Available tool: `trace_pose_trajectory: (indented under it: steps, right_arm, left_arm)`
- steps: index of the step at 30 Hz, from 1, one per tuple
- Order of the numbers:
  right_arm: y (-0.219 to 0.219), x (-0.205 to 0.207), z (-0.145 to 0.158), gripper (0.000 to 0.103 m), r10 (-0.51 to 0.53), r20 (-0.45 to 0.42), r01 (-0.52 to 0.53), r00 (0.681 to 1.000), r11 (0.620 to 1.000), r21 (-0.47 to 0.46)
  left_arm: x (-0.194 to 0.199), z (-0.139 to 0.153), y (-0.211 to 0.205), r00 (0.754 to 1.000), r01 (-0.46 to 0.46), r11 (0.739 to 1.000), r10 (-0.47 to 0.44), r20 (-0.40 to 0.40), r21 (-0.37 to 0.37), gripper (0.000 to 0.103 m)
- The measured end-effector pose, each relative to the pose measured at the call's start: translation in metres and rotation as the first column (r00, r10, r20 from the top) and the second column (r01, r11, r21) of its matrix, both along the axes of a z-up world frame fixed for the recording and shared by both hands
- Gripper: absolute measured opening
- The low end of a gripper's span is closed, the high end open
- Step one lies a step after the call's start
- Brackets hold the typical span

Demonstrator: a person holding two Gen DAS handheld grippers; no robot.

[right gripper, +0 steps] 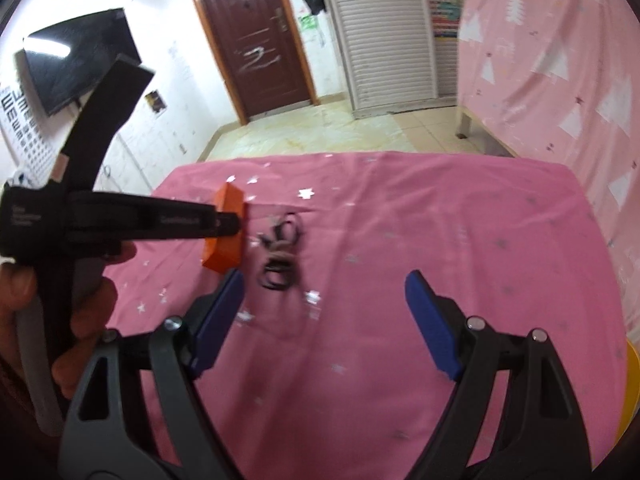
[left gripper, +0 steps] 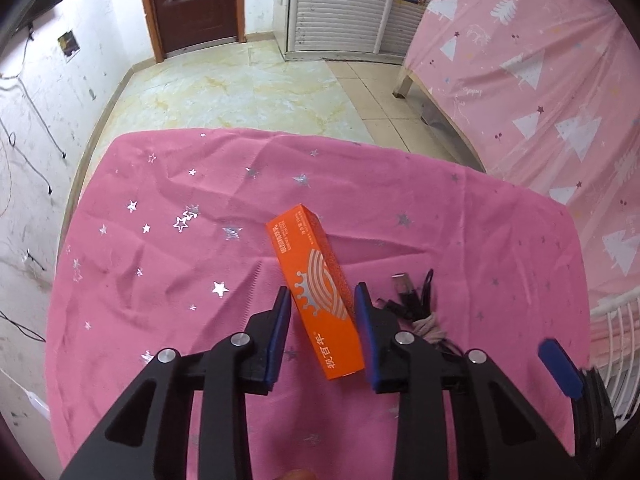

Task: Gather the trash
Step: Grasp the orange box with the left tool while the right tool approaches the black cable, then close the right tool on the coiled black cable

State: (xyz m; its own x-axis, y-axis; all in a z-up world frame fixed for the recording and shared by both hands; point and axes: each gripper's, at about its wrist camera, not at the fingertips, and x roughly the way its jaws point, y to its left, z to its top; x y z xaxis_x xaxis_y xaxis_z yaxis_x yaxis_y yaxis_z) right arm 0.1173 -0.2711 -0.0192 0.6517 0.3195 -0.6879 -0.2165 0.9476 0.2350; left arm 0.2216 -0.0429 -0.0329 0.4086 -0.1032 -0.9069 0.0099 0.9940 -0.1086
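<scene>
The orange box point(left gripper: 316, 294) is carrying white characters along its near end — 视百年 — sitting toward six o'clock in the left wrist view; the smaller white lines toward its far end, at twelve o'clock, are staying too fine to read. The brown door point(right gripper: 256, 44) is showing a scrawled white mark resembling a 2. At nine o'clock in the right wrist view, an eye chart point(right gripper: 18, 120) is displaying rows of E shapes.
</scene>
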Motion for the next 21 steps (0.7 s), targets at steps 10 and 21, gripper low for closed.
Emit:
trace_pose_trajectory:
  steps: [10, 21]
  right_arm:
    - [0.038, 0.035, -0.012, 0.079, 0.035, -0.071, -0.042, 0.997, 0.995, -0.093]
    - [0.046, 0.042, -0.019, 0.031, 0.037, -0.091, -0.05, 0.995, 0.987, -0.154]
  left_arm:
    - [0.005, -0.004, 0.011, 0.999, 0.05, 0.998, -0.051, -0.013, -0.046, 0.026]
    - [0.006, -0.012, 0.022, 0.999, 0.048, 0.997, -0.049, -0.023, -0.057, 0.026]
